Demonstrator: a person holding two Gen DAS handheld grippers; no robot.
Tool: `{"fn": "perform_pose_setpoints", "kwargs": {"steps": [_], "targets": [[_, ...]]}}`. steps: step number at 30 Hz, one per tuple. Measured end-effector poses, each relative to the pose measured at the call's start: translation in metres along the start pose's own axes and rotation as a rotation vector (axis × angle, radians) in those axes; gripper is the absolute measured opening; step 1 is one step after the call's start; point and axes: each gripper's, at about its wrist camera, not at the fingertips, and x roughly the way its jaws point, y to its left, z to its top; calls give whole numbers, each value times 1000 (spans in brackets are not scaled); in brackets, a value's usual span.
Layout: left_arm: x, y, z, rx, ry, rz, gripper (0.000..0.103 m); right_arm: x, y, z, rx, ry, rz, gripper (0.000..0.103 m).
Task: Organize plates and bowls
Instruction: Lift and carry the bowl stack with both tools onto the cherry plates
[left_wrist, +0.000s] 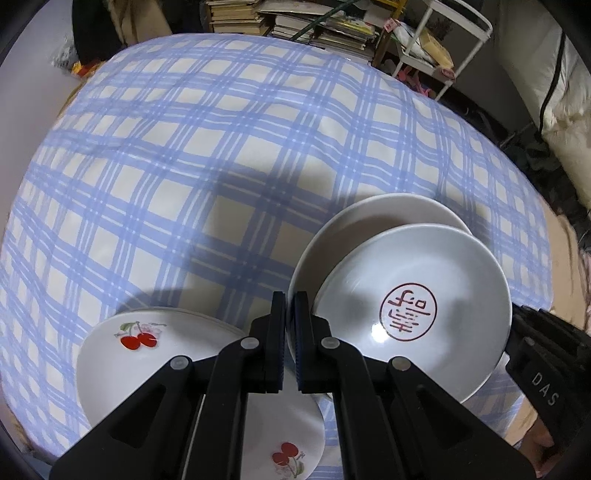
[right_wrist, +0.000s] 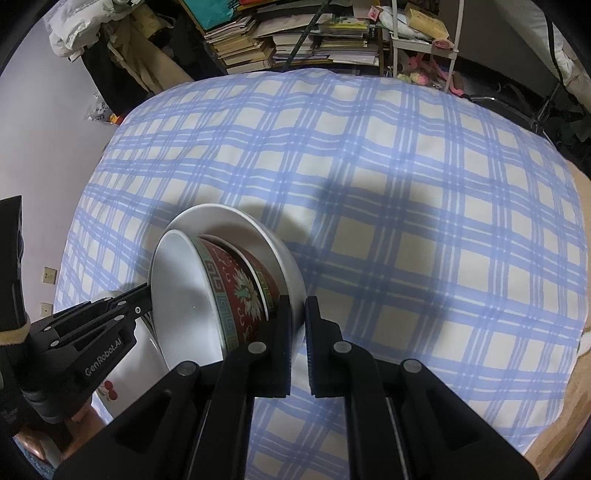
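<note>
Table under a blue plaid cloth (left_wrist: 207, 155), books (right_wrist: 258, 40) and a white rack (left_wrist: 458, 44) stacked along its far edge.

Left side: cherry plates (left_wrist: 125, 354), a small stack flat on the cloth at the near left. Left gripper (left_wrist: 290, 306) points steeply down above their right edge, jaws clenched nearly shut on the left rim of the seal bowl (left_wrist: 413, 310). From the right wrist view its fingers reach to that same rim.

Middle: seal bowl is white inside with a round red mark at the bottom; its outside is red with a floral and key pattern band. It sits tilted inside a larger white bowl (left_wrist: 388, 214), which rests on the cloth just right of the cherry plates. Another red-patterned piece (right_wrist: 258, 273) shows between the two, too hidden to tell what.

Right: right gripper (right_wrist: 297, 306) also points steeply down at the right side of the stack. Jaws drawn close, a narrow gap left; they pinch the right rim of the seal bowl. Cloth to the right of it lies bare, shadowed by both tools
</note>
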Motion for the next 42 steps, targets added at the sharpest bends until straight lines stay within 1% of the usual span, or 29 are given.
{"fn": "perform_pose_setpoints", "kwargs": {"steps": [2,5,8,11,13,15,18,21,26,31,35,38,40,42], "targets": [[0,-6,2,26,5,30,2,0,-3,1,27,1,13,11],[-2,-4,2,22,-10,17,2,1,-8,3,66,12,29,11],[-4,-4,3,13,-4,12,1,1,-8,2,63,17,29,11],[-9,-12,5,71,-24,44,1,-4,-8,2,88,20,27,11],[-9,-10,8,67,-6,34,1,-6,-6,1,107,17,19,11],[-13,-8,10,60,-6,28,1,-9,-3,1,107,14,13,11],[-19,-5,11,61,-14,19,1,-15,1,4,104,9,5,11],[-28,-1,11,55,-26,7,1,-26,8,6,93,-13,-9,11],[-51,3,10,51,-50,16,1,-42,17,5,93,-27,9,11],[-78,13,-1,45,-72,41,2,-58,34,-4,74,-41,38,11],[-101,33,-17,14,-93,67,2,-67,55,-15,51,-54,70,11],[-111,52,-30,-16,-91,109,2,-67,73,-27,19,-63,98,11],[-115,64,-39,-33,-88,127,2,-62,82,-40,23,-68,135,11],[-115,79,-49,-57,-72,142,2,-51,92,-54,25,-45,169,10]]}}
